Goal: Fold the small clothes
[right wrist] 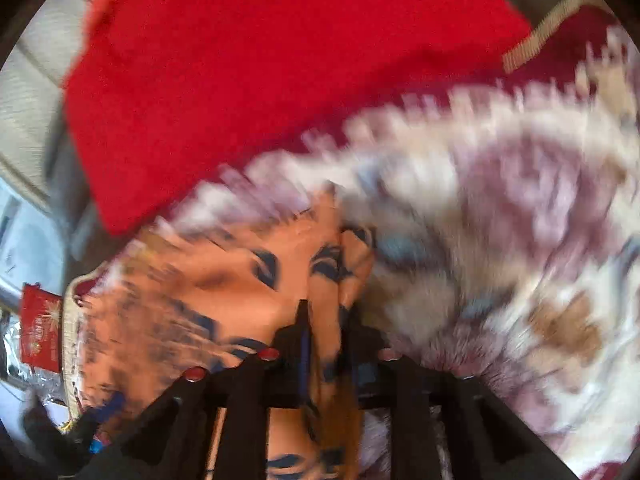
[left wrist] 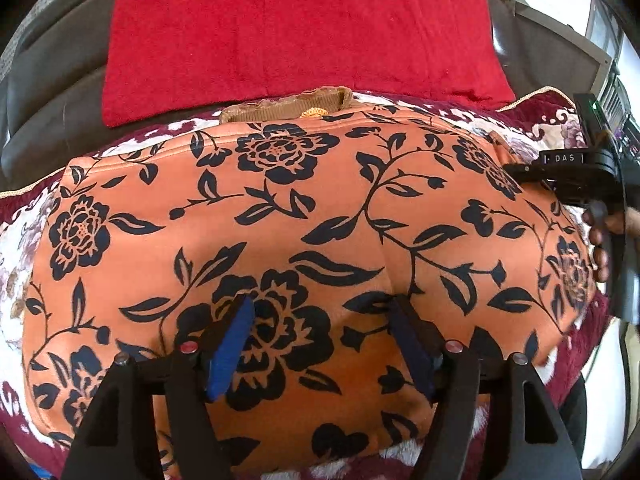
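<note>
An orange garment (left wrist: 320, 216) with a black flower print lies spread on a maroon and white blanket (left wrist: 24, 240). My left gripper (left wrist: 324, 316) stands open over its near middle. The blue-padded fingertips (left wrist: 240, 320) rest on the cloth and nothing is pinched between them. In the blurred right wrist view, my right gripper (right wrist: 324, 320) is shut on a raised fold of the orange garment (right wrist: 240, 280) at its edge. The right tool's black body (left wrist: 576, 168) shows at the garment's far right side in the left wrist view, with a hand (left wrist: 604, 236) on it.
A red cloth (left wrist: 304, 28) lies beyond the garment, and the red cloth (right wrist: 260, 80) also fills the top of the right wrist view. A brown knitted piece (left wrist: 288, 106) peeks out between them. The blanket (right wrist: 500, 208) spreads to the right. Dark upholstery (left wrist: 52, 92) sits at the far left.
</note>
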{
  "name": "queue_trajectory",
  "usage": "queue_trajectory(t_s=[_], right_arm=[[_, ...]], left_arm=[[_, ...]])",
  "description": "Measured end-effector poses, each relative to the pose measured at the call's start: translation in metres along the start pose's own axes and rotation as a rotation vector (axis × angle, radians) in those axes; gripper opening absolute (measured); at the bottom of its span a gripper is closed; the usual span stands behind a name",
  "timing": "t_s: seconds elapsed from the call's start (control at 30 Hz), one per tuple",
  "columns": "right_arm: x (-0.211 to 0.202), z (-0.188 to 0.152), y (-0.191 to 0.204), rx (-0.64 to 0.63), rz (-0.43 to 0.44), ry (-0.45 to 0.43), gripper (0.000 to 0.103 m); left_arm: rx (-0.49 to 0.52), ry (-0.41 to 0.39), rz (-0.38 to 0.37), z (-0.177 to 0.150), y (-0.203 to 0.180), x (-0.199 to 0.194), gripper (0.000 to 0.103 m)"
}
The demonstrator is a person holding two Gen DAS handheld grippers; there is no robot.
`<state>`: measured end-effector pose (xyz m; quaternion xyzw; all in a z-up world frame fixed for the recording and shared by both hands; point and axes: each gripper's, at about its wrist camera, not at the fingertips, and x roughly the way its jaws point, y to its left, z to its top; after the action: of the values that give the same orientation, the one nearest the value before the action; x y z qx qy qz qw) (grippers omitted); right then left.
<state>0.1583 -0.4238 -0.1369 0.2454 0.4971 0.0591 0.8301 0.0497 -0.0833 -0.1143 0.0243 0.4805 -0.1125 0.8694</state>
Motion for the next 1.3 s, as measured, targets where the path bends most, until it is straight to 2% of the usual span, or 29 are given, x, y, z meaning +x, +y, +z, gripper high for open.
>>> queue_trajectory(t_s=[0.03,0.07,0.1,0.17,0.27,0.37,0.43,0.47,0.5,0.57,0.63,0.83,0.93,1.0,1.03,1.2,1.3], right_arm=[[-0.007,-0.001,-0.002,0.03,0.008,-0.012,0.034],[-0.014,-0.001,-0.003,0.048,0.001,-0.026,0.042],[-0.026,-0.002,0.0,0.04,-0.017,-0.055,0.057],[-0.053,-0.007,0.009,0.011,-0.024,-0.121,0.06],[-0.088,-0.017,0.033,-0.029,0.083,-0.162,0.06],[-0.101,-0.039,0.063,-0.093,0.237,-0.135,0.07],[-0.094,-0.057,0.077,-0.129,0.31,-0.09,0.071],[-0.087,-0.065,0.079,-0.127,0.317,-0.064,0.071],[-0.074,-0.072,0.076,-0.114,0.291,-0.032,0.071],[-0.047,-0.083,0.062,-0.072,0.221,0.036,0.071],[-0.041,-0.089,0.052,-0.045,0.244,0.024,0.071],[-0.059,-0.079,0.058,-0.04,0.23,-0.001,0.071],[-0.067,-0.078,0.057,-0.036,0.242,-0.024,0.078],[-0.05,-0.077,0.045,0.011,0.177,0.041,0.076],[-0.046,-0.075,0.044,0.032,0.183,0.061,0.075],[-0.074,-0.045,0.076,-0.058,0.237,-0.045,0.078],[-0.059,-0.025,0.072,-0.049,0.214,-0.04,0.081]], left_arm=[[-0.016,-0.001,-0.007,0.0,0.005,-0.006,0.071],[-0.035,-0.016,-0.008,0.0,0.012,-0.014,0.071],[-0.053,-0.04,-0.004,-0.002,0.02,-0.024,0.071],[-0.085,-0.064,0.029,-0.007,0.039,-0.039,0.071],[-0.175,-0.103,0.083,-0.017,0.076,-0.06,0.071],[-0.303,-0.132,0.13,-0.031,0.122,-0.076,0.071],[-0.377,-0.107,0.174,-0.044,0.147,-0.075,0.07],[-0.406,-0.061,0.193,-0.055,0.161,-0.068,0.053],[-0.416,-0.011,0.205,-0.063,0.171,-0.06,0.038],[-0.43,-0.02,0.162,-0.074,0.178,-0.059,0.038],[-0.427,-0.023,0.153,-0.076,0.179,-0.068,0.034],[-0.409,-0.023,0.171,-0.08,0.173,-0.075,0.035],[-0.396,-0.022,0.184,-0.081,0.172,-0.073,0.036],[-0.387,-0.018,0.19,-0.078,0.173,-0.07,0.036],[-0.386,-0.015,0.192,-0.078,0.172,-0.071,0.036],[-0.378,-0.013,0.198,-0.078,0.171,-0.069,0.037],[-0.381,-0.014,0.198,-0.078,0.171,-0.069,0.037]])
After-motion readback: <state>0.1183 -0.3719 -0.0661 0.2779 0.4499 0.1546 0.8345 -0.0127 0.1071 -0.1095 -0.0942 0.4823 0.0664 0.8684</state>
